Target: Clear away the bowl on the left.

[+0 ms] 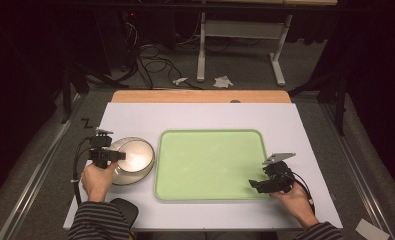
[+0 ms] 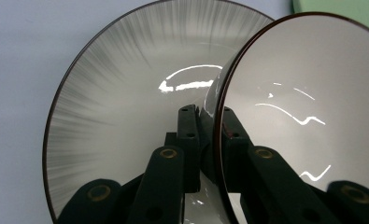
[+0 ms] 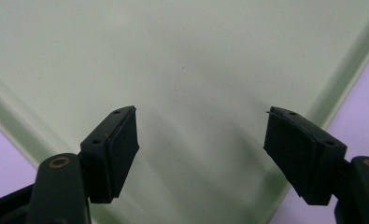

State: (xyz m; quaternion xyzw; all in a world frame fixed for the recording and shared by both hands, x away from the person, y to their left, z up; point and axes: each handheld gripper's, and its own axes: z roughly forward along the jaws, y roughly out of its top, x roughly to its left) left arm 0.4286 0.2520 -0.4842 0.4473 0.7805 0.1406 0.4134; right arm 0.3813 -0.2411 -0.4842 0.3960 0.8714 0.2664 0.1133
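Tongs clamped on bowl rim.

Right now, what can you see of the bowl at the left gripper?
The bowl is round, glossy and pale grey inside, with fine streaks near a thin dark rim. It looks ceramic. It sits on the white table, just left of the green tray, apparently apart. The left gripper is clamped on its near rim, one jaw inside, one outside.

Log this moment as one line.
left gripper: shut on upper glossy grey bowl's rim | right gripper: open over pale green plastic tray | lower bowl: on table
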